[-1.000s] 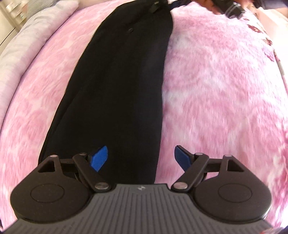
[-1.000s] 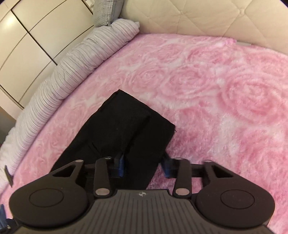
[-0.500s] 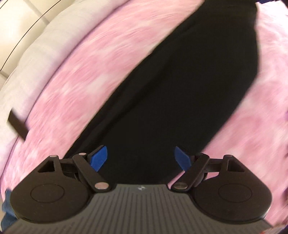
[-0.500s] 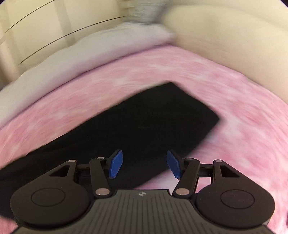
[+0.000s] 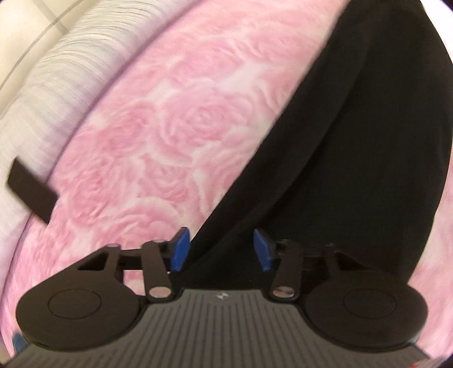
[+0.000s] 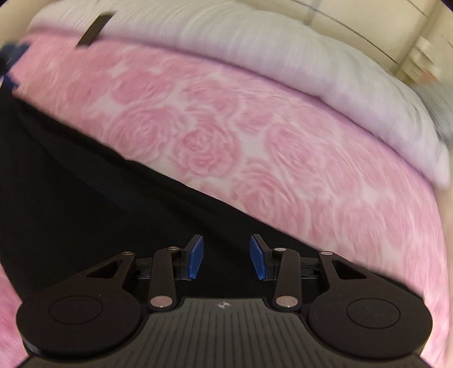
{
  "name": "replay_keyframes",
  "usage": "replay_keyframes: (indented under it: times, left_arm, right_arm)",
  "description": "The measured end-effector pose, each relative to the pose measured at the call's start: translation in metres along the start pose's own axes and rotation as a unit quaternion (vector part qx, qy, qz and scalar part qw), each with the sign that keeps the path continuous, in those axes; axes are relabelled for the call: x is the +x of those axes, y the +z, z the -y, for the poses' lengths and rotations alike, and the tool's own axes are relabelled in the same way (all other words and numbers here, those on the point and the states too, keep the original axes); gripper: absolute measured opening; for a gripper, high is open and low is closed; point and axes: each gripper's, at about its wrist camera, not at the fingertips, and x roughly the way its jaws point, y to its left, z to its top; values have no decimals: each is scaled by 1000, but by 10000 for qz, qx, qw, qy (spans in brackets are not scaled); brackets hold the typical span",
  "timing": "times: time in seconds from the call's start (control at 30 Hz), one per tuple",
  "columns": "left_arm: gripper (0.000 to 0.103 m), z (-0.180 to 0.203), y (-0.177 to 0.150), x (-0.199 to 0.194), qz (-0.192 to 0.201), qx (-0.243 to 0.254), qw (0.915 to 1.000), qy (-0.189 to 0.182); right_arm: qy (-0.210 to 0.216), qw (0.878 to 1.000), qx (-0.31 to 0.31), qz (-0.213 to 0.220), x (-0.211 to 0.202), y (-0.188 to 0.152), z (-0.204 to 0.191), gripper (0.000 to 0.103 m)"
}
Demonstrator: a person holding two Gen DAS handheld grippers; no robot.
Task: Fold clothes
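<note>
Left wrist view: mounted just behind the left gripper (image 5: 220, 249), aimed steeply down, close over the long black garment (image 5: 354, 158) on the pink rose-patterned plush blanket (image 5: 175, 119). Right wrist view: behind the right gripper (image 6: 225, 256), likewise steep and close. Shared by both: garment (image 6: 70, 198), blanket (image 6: 254, 141), pale striped bolster (image 5: 51, 85) (image 6: 254, 48), small dark tag (image 5: 31, 191) (image 6: 94, 28).

I see a bed covered by a pink rose-patterned plush blanket (image 5: 175, 119), with a pale striped duvet (image 6: 283, 56) bunched along its far edge. Beyond that stand cream cabinet panels (image 5: 25, 25). Light is soft and even.
</note>
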Motion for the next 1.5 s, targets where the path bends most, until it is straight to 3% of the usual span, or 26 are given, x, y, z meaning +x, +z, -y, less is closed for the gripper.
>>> replay_keyframes:
  times: [0.13,0.3,0.43,0.6,0.67,0.73,0.9,0.97,1.07,1.1,1.27,1.37,1.5]
  left_arm:
    - [25,8,-3,24,-287,694,9970,-208]
    - [4,14,-4,30,-437,822,9952,-307]
    - [2,19,-5,24,-533,829,9949,-198]
    - [1,23,-1,25,-666,812,9944,-102]
    - [0,23,1,22,-708,695,9950,-114]
    - [0,12,4,11,-605,287,9977,-69]
    - [4,-10,10,9,-548,-581,9968,13]
    - [9,-5,15,27,-811,-431,9957,86]
    - [34,-2,18,39,-976,-249,9940,420]
    - [37,-5,17,37,-948,-299,9938,496]
    - [42,-22,3,6,-753,-768,9911,788]
    - [41,-27,-8,-18,-647,-1125,9880,834]
    - [41,-15,-20,-36,-613,-1079,9887,837]
  right_arm:
    - [33,9957,-870,-323,25,6,11,36]
    - [130,9856,-1568,-616,44,6,42,36]
    - [393,9794,-1800,-833,59,4,63,36]
    - [767,9603,-2464,-1061,77,-6,63,35]
    - [792,9585,-2502,-1110,81,-7,64,6]
    - [733,9652,-2317,-969,72,-5,72,2]
    - [583,9847,-1574,-477,52,4,99,1]
    - [520,9850,-1526,-609,67,2,93,3]
    - [281,9846,-1546,-761,82,-1,80,18]
    - [194,9869,-1434,-711,80,0,78,19]
    - [-210,9939,-1032,-317,54,3,65,26]
    - [161,9973,-713,9,38,11,39,26]
    - [846,9931,-727,364,31,30,-21,25]
